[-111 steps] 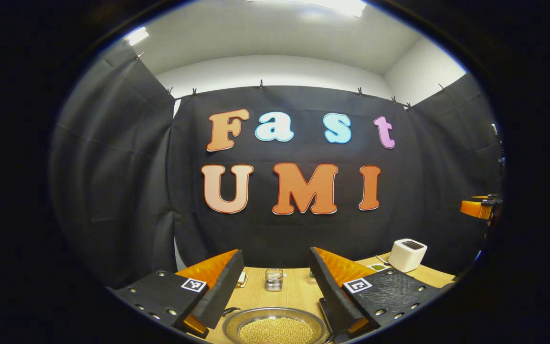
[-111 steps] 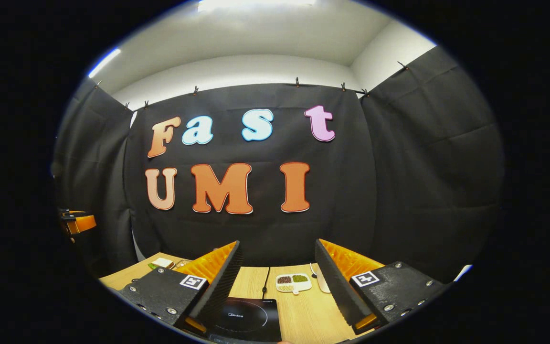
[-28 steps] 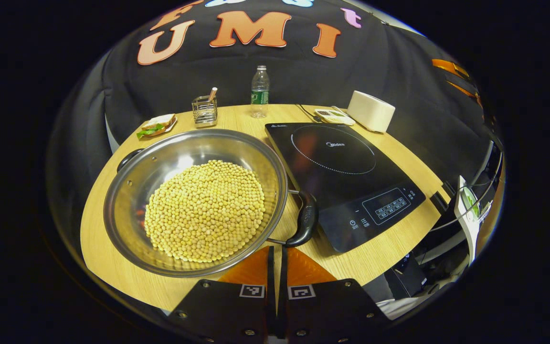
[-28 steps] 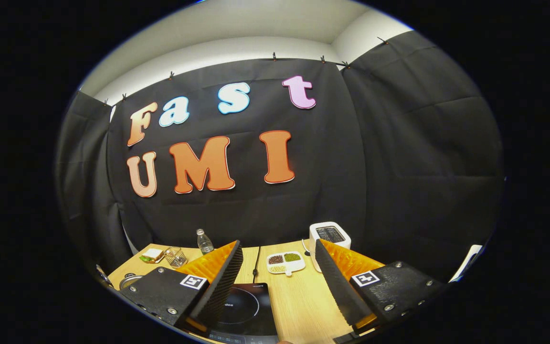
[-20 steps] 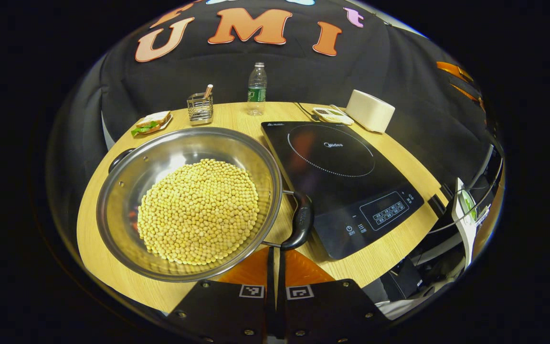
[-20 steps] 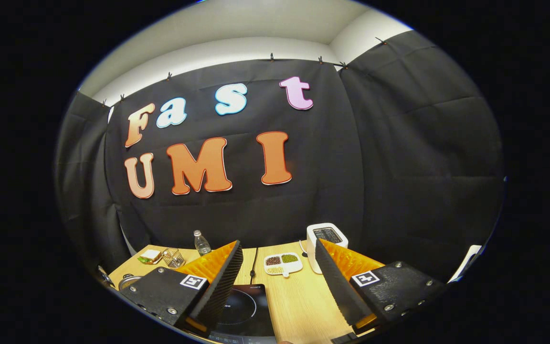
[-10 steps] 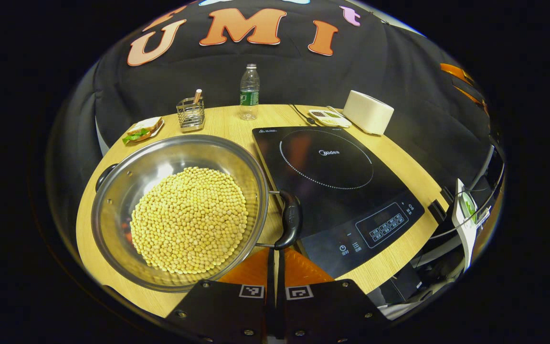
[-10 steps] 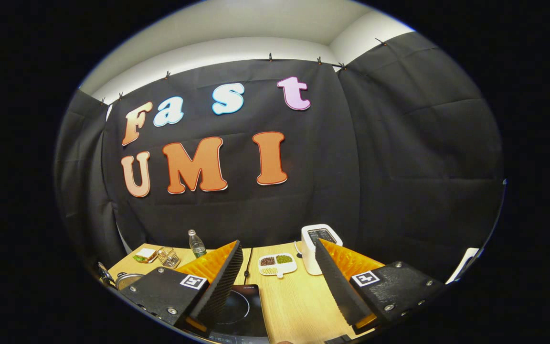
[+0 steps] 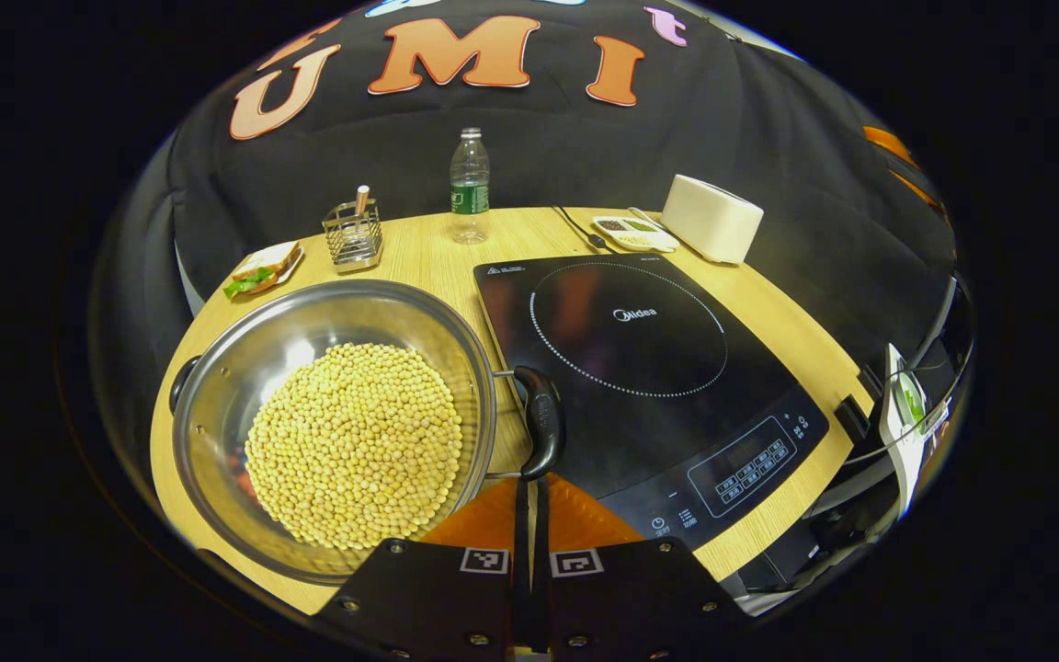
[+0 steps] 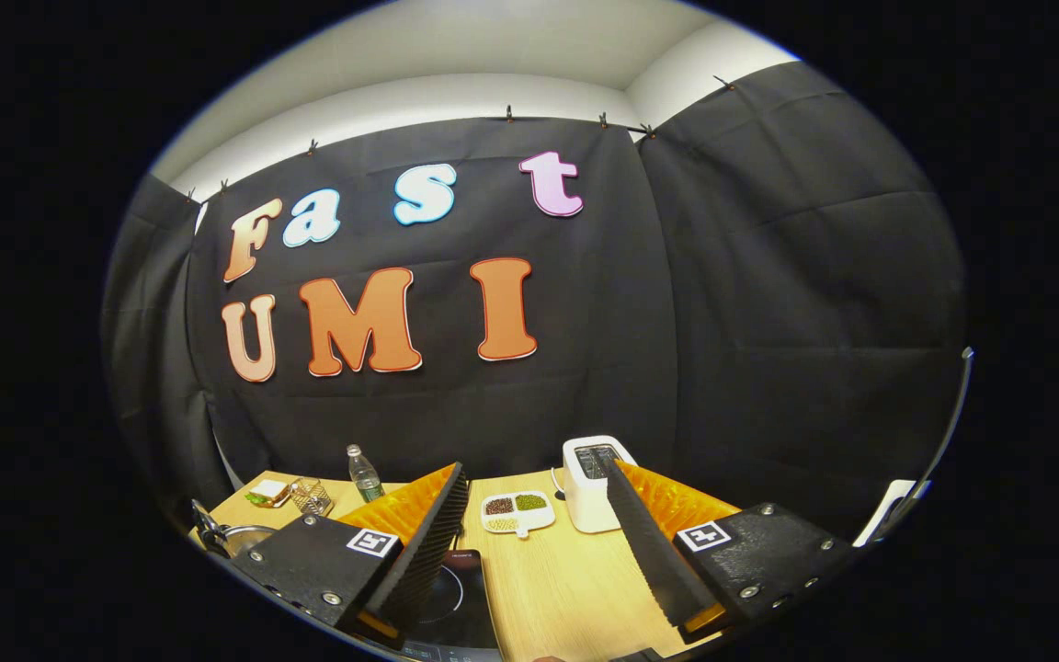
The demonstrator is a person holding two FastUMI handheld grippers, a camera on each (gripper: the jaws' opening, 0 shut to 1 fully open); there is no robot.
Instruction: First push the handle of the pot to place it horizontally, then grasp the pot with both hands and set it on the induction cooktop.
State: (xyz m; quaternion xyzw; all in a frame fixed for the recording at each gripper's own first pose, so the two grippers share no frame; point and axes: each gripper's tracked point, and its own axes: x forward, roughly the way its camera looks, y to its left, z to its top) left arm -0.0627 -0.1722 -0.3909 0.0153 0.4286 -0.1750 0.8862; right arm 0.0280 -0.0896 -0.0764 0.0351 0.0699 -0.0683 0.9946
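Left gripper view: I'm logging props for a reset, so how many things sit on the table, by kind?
Pot: 1
Induction cooktop: 1
Water bottle: 1
Toaster: 1
Wire holder: 1
Sandwich plate: 1
Divided dish: 1
Total: 7

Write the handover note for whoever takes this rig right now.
Left gripper: jaws shut, empty, tips at the near end of the pot's black handle, apparently pushing it.
Right gripper: jaws open, empty, raised above the table's right side, near the toaster.
Pot, full of beans, sits on the table left of the cooktop, not on it.
Done: handle push under way; whether it is horizontal yet is unclear.
Left: finish the push, grasp both handles, set the pot on the cooktop.
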